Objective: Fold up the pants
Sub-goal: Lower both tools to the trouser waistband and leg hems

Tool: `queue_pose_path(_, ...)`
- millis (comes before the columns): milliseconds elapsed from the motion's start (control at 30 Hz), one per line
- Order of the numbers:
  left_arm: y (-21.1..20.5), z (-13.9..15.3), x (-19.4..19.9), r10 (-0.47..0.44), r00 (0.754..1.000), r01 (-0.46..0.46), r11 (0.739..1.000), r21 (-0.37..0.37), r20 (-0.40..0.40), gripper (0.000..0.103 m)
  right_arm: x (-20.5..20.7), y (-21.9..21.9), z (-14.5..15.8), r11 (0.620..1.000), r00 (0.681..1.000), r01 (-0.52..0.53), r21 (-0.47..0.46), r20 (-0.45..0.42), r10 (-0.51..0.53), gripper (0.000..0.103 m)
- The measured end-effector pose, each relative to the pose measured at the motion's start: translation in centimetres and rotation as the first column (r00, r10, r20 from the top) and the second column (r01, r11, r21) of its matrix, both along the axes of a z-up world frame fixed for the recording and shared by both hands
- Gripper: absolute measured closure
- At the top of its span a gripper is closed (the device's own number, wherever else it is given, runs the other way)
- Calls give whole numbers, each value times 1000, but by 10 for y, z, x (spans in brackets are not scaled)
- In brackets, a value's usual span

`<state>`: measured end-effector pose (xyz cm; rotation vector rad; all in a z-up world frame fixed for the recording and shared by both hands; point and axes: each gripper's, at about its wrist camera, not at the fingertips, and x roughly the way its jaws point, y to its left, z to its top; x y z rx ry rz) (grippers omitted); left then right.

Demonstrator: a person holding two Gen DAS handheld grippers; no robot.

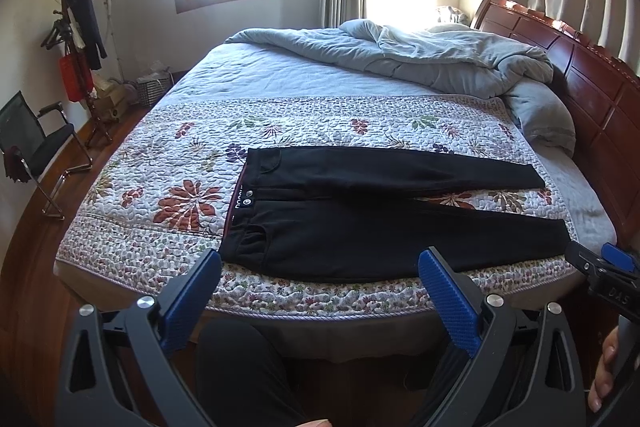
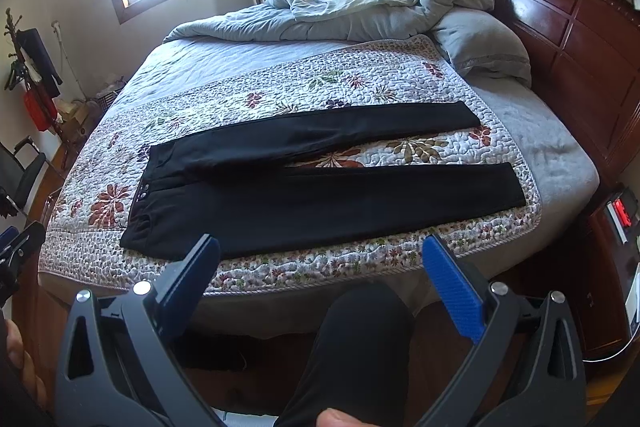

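My left gripper [image 1: 320, 267] gapes wide and holds nothing; my right gripper [image 2: 320, 255] is just as wide and just as bare. Both hang off the near edge of the floral quilted bedspread [image 1: 192, 147]. On that bedspread the black slim-leg pants [image 1: 360, 219] lie flat, waistband left, legs splayed apart toward the right. My worry — pinching one layer only, or quilt along with cloth, so the leg drags crooked and the fold comes out skewed.

text: "DAS" | on: right tool [image 1: 612, 297] body, white letters | pants [image 1: 360, 227] waistband label: unreadable
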<state>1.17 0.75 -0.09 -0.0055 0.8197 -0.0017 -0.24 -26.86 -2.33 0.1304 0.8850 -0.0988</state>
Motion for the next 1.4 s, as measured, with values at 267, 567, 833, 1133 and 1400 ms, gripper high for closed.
queue_pose_path(267, 9, -43, 30, -122, 988, 123, 992, 1, -90, 4, 15, 0, 15, 992, 984, -119, -35, 131, 122, 2)
queue_pose_path(567, 81, -145, 109, -139, 950, 150, 988, 20, -279, 4, 98, -52, -80, 970, 977, -209, -122, 11, 212, 3)
queue_pose_path(833, 166, -195, 244, -85, 919, 49, 994, -101, -386, 4, 200, -137, -128, 985, 976, -171, -23, -141, 166, 3)
queue_pose_path(1133, 217, -226, 429, -162, 924, 80, 968, -239, -345, 4, 308, -234, -165, 946, 950, -140, 294, -230, 212, 3)
queue_pose_path(1400, 216, -297, 495, -323, 848, 131, 896, -425, -421, 4, 391, -304, -191, 873, 907, -119, 474, -307, 290, 3)
